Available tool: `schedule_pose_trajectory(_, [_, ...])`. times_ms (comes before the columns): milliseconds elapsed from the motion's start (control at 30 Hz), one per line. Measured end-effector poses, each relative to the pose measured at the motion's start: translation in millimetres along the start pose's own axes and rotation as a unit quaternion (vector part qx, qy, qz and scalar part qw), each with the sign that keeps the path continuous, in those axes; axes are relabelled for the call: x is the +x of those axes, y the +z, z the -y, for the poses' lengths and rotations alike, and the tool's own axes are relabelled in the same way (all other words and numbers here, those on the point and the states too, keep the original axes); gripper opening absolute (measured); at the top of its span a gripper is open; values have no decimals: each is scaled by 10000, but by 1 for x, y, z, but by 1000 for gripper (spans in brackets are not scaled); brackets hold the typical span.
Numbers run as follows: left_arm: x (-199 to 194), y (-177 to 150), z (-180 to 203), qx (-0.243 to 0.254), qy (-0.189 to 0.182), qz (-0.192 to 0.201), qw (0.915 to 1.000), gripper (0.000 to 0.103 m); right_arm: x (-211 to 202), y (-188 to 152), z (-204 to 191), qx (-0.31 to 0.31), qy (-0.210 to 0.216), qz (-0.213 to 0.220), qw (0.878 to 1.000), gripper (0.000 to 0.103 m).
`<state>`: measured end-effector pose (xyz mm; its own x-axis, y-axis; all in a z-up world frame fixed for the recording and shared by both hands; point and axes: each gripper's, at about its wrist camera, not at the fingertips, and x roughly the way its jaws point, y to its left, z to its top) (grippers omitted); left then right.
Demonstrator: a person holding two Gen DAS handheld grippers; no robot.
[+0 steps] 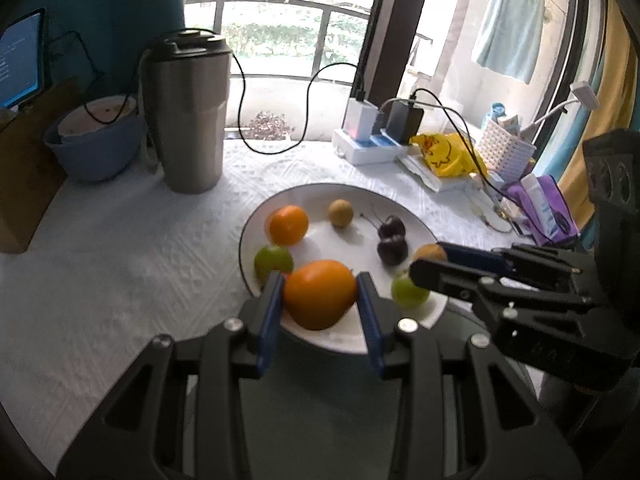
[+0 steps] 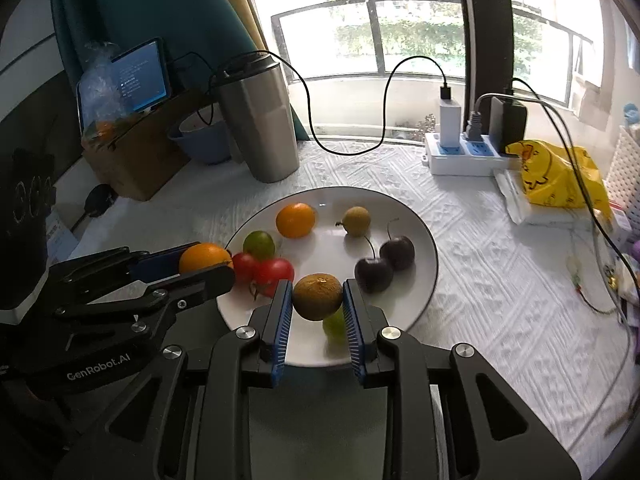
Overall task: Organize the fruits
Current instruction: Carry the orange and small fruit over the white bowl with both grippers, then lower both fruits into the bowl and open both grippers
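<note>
A white plate (image 1: 344,196) (image 2: 428,248) on the white tablecloth holds an orange (image 1: 288,224) (image 2: 296,220), a tan round fruit (image 1: 341,212) (image 2: 357,221), two dark cherries (image 1: 393,240) (image 2: 386,262), green fruits (image 1: 273,261) (image 2: 259,245) and two red tomatoes (image 2: 264,270). My left gripper (image 1: 320,300) (image 2: 208,268) is shut on a large orange (image 1: 320,294) (image 2: 204,258) over the plate's near left rim. My right gripper (image 2: 317,300) (image 1: 430,264) is shut on a brown round fruit (image 2: 318,297) (image 1: 430,252) above the plate, over a green fruit (image 2: 334,322) (image 1: 408,290).
A steel tumbler (image 1: 186,116) (image 2: 258,120), a blue bowl (image 1: 94,140) and a wooden box (image 2: 140,152) stand at the back left. A power strip with chargers (image 2: 468,148) (image 1: 372,140), a yellow bag (image 2: 560,176) (image 1: 448,154) and a white basket (image 1: 504,146) sit at the right.
</note>
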<state>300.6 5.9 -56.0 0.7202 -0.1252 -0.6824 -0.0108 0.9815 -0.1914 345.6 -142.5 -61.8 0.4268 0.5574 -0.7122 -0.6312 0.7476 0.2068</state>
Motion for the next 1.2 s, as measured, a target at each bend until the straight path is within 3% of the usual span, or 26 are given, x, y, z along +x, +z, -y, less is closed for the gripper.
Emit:
schedule_pose_trajectory(467, [45,22,-8,-196,-68,-239,9995,38,38,9,10,-88,-2,-180,9998,27])
schedule_pose_trajectory(933, [45,26,-7,-179,-51,-310,9993,38,37,11,13,-27,-3,-163,9999,27])
schedule_pose_trajectory(1200, [25,25,-8,-189,27,-93,9998,44,27,11,8,28,-135,-137,9998,31])
